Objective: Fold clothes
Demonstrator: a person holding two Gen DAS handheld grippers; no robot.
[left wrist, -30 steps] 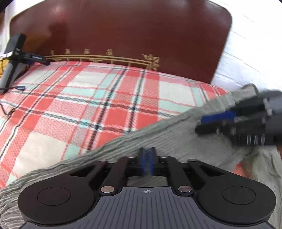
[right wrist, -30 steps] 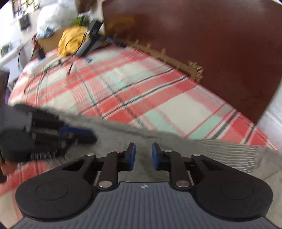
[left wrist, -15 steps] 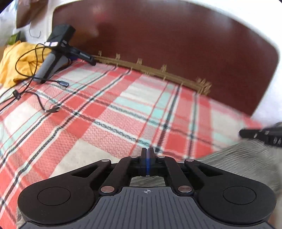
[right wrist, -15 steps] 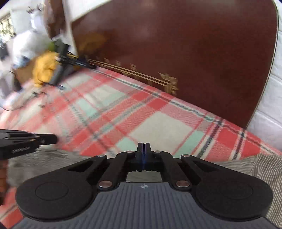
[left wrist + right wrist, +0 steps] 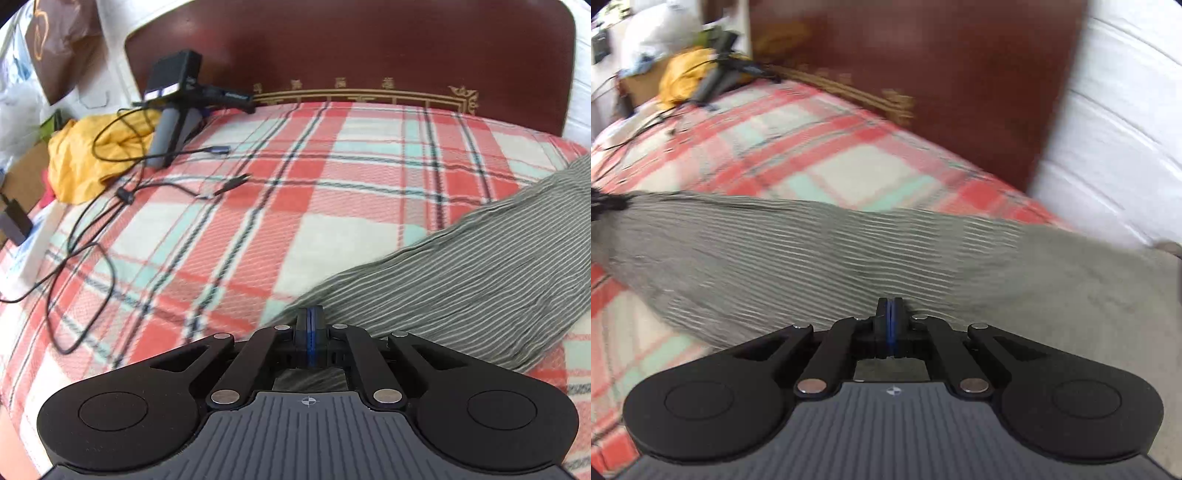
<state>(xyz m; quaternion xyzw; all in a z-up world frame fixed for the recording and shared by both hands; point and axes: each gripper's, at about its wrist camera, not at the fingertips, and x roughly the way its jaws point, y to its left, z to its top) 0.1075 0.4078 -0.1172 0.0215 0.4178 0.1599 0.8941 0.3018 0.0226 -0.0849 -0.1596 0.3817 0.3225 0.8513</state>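
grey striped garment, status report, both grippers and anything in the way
Left gripper and right gripper both shut on the grey striped garment. Garment stretched across plaid blanket. Loose cables off to the side.

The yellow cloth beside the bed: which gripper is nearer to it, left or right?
Left. The left gripper pinches the striped garment at the end towards the yellow cloth. The right gripper holds the same garment farther along, away from it.

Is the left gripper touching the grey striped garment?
Touching. In the left wrist view the left gripper has its jaws shut on the edge of the grey striped garment, whose fabric stretches away from the fingertips.
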